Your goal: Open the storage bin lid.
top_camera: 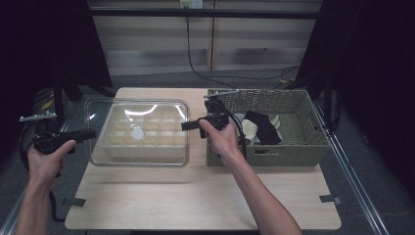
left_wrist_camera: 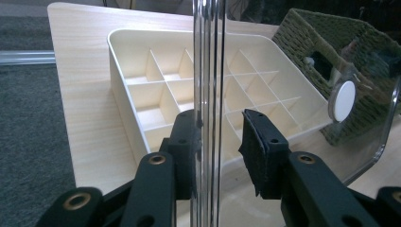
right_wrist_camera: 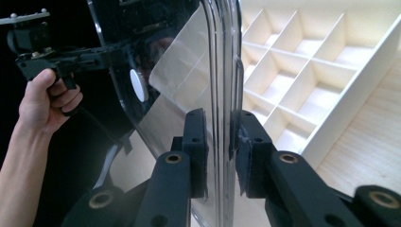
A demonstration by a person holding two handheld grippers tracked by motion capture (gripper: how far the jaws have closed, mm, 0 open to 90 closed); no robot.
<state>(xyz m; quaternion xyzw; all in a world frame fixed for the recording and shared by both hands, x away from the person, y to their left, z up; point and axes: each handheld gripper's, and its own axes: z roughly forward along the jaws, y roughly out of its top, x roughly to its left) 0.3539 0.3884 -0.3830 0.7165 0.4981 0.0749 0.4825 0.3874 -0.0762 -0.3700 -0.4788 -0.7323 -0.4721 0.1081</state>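
Both forearms come in low in the high view: the left gripper (top_camera: pixel 90 133) reaches the left edge of the clear lid (top_camera: pixel 139 113) and the right gripper (top_camera: pixel 188 125) its right edge, so the lid's long axis runs between the hands, over the cream divided tray (top_camera: pixel 147 142) on the worktop (top_camera: pixel 195 191). A wicker basket (top_camera: pixel 293 147) sits just right of the tray. From the left gripper view, the lid rim (left_wrist_camera: pixel 209 71) stands edge-on between the jaws; one pad touches it, the other stands off, so the grip looks loose. From the right gripper view, both pads sit against the rim (right_wrist_camera: pixel 222 71), clamped. I'd judge any lift depends on both hands moving level together.
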